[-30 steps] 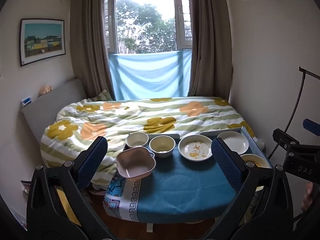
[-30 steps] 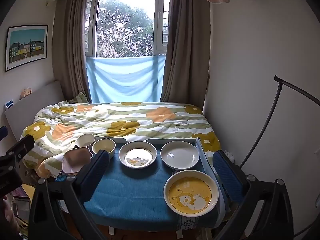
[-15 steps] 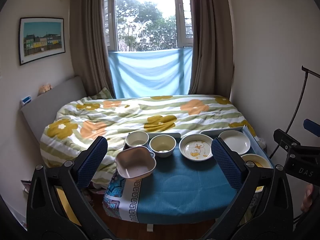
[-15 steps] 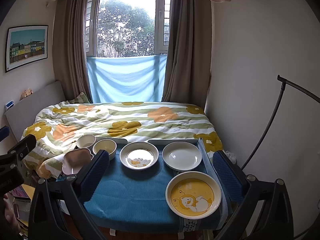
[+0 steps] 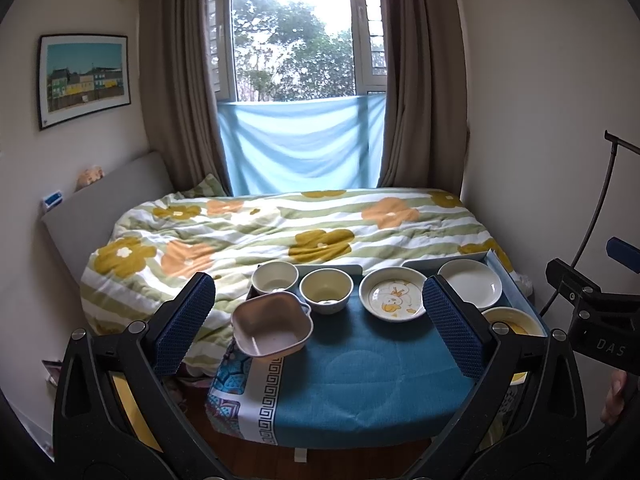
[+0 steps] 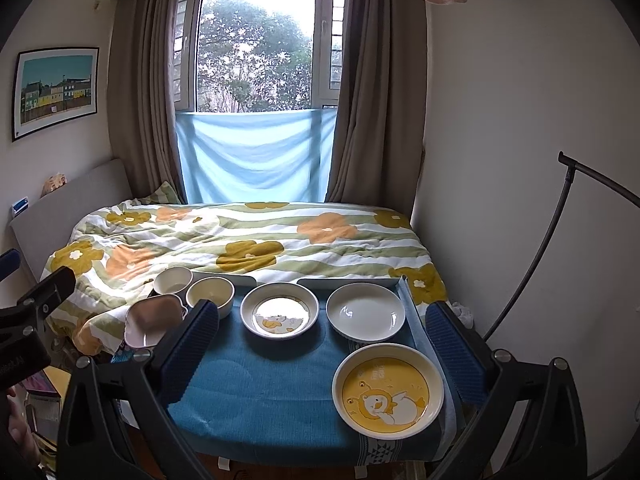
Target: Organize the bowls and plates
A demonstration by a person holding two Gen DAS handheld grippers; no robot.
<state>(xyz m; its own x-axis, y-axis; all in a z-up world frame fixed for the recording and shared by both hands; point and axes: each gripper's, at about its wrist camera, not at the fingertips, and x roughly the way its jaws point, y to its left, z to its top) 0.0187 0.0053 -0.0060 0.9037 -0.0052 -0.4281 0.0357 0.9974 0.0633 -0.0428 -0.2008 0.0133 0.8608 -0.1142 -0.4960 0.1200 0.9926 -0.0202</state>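
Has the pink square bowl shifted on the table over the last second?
No. The pink square bowl still sits at the tablecloth's left edge, touching the yellow bowl behind it; neither set of tongs touches it.

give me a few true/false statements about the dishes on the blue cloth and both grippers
1. The pink square bowl sits at the table's left edge. True.
2. The yellow duck plate is stacked on the plain white plate. False: they lie apart, each flat on the blue tablecloth.
3. The left gripper holds a bowl. False: it is open and holds nothing.
4. The right gripper is open. True.
5. Two round bowls stand side by side, the white one left of the cream one. True.
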